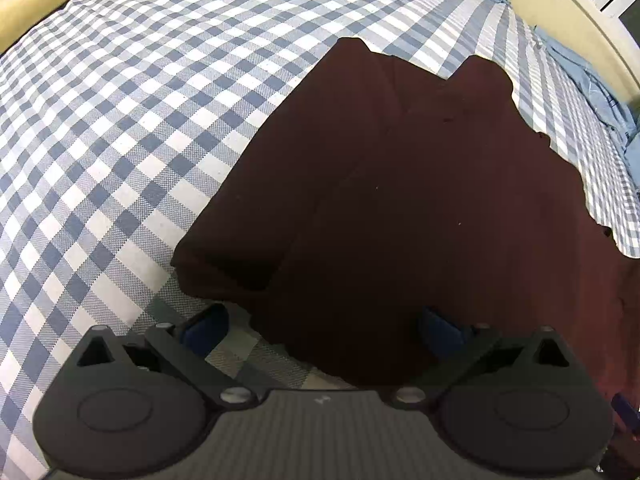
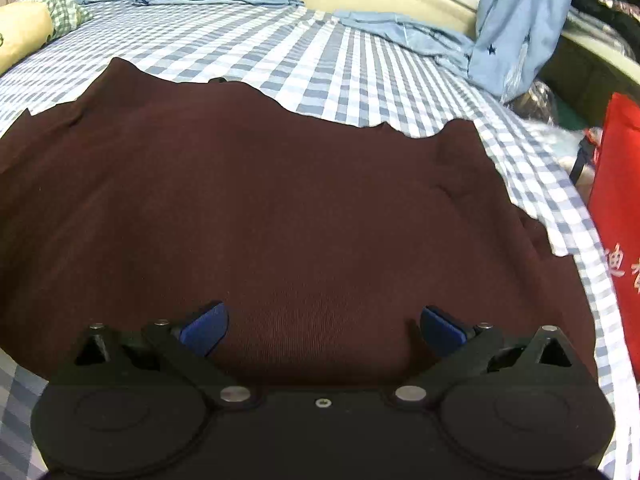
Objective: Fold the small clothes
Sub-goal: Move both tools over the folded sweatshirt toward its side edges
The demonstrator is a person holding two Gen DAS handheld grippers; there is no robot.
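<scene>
maroon garment (image 1: 400, 200) cut off right, red bag (image 2: 618, 216) cropped

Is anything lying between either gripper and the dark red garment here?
Nothing visible. The left gripper and right gripper are both open directly over the maroon garment, with bare cloth between their fingers. The light blue clothes lie beyond it.

Both grippers: black bodies, silver screws, blue-padded jaws.

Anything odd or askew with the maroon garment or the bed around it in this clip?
Nothing damaged or spilled. The maroon garment lies spread on the checked sheet, its far edge wavy and uneven, one side already folded over in the left wrist view. Light blue clothes lie crumpled at the bed's far edge. Both tools are open.
</scene>
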